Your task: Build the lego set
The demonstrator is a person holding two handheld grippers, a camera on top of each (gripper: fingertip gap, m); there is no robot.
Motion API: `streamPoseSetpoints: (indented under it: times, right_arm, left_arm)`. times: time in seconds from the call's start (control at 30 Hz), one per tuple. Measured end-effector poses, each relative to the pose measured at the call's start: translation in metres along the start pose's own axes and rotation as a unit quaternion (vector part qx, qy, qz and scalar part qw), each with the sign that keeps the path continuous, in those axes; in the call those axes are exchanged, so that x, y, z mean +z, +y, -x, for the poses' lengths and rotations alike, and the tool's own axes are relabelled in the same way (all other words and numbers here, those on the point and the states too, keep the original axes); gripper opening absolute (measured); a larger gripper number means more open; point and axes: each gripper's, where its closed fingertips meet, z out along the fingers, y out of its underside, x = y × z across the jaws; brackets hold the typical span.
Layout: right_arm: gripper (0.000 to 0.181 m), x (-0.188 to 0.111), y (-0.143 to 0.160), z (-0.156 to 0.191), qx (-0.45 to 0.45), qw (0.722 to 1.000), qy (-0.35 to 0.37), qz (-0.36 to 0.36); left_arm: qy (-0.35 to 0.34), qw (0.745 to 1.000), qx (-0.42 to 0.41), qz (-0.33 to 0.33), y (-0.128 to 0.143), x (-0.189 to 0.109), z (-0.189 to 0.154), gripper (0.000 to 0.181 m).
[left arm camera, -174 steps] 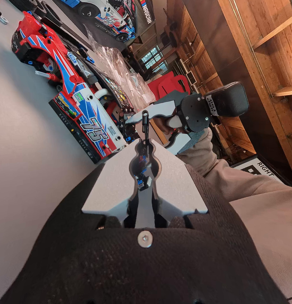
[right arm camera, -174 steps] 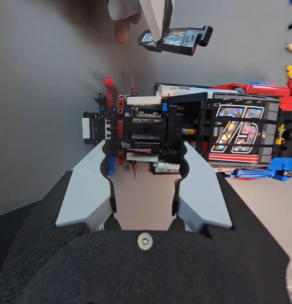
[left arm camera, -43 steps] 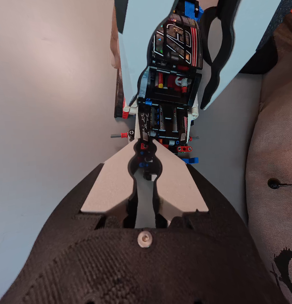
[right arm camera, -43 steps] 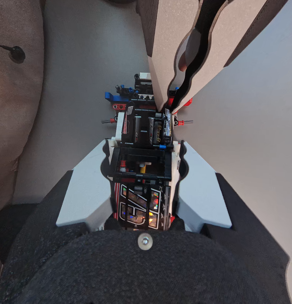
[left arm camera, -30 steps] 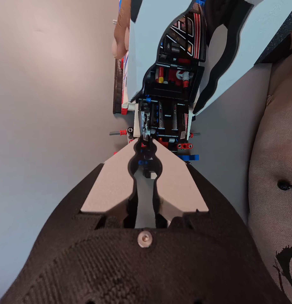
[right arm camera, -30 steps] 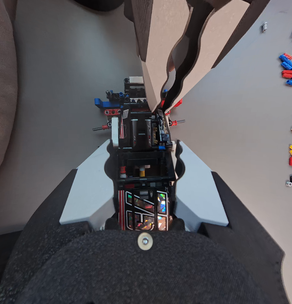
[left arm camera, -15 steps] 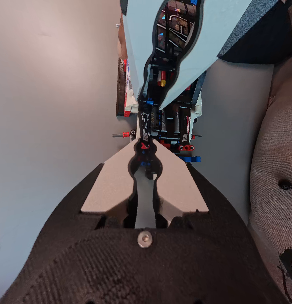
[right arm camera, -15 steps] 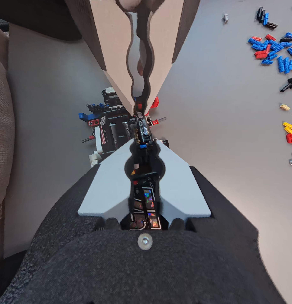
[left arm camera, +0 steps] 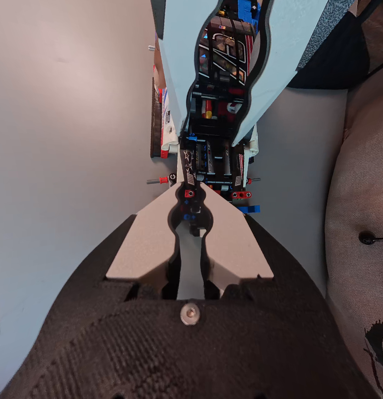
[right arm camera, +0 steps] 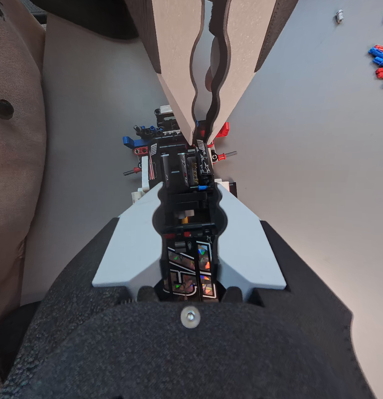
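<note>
The lego race car (right arm camera: 186,265), with a black roof, white sides and red and blue pieces, lies on the grey table. My left gripper (left arm camera: 190,185) is shut on a narrow black panel with white stars (left arm camera: 188,166) and holds it against the car's open end. That panel (right arm camera: 202,159) and the left gripper (right arm camera: 200,142) also show in the right wrist view. My right gripper (right arm camera: 189,185) is partly open, its fingers close along both sides of the cabin. It faces the left gripper, seen in the left wrist view (left arm camera: 208,138) over the car (left arm camera: 220,49).
Loose blue and red pins (right arm camera: 380,62) and a small grey piece (right arm camera: 339,16) lie on the table at the right. A person's brown garment (left arm camera: 359,194) borders the table beside the car, also seen in the right wrist view (right arm camera: 13,151). Left tips to right tips: about 4 cm. My left gripper's tips are some 20 cm from the small grey piece (right arm camera: 339,16).
The right gripper, wide around the cabin a second ago, nearly shut and lifted, then opened partway and came down over the cabin. The left gripper keeps the star panel at the car's end.
</note>
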Motion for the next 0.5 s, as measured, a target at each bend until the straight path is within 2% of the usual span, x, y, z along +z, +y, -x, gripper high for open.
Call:
streamPoseSetpoints:
  times: [0.2,0.4,0.5]
  right_arm:
    - [0.076,0.0020,0.0019,0.0009,-0.012,1.000,0.011,0.006]
    - [0.078,0.0090,0.0044,0.0075,-0.027,0.999,0.009,0.020]
    - [0.073,0.0099,0.0047,0.0048,-0.035,0.999,0.022,0.025]
  left_arm:
    - [-0.002,1.000,0.009,-0.002,0.0015,0.0000,0.0001,0.008]
    - [0.001,1.000,0.010,-0.006,0.0008,-0.0010,-0.0004,0.008]
    - [0.003,1.000,0.010,-0.008,0.0009,-0.0010,-0.0007,0.008]
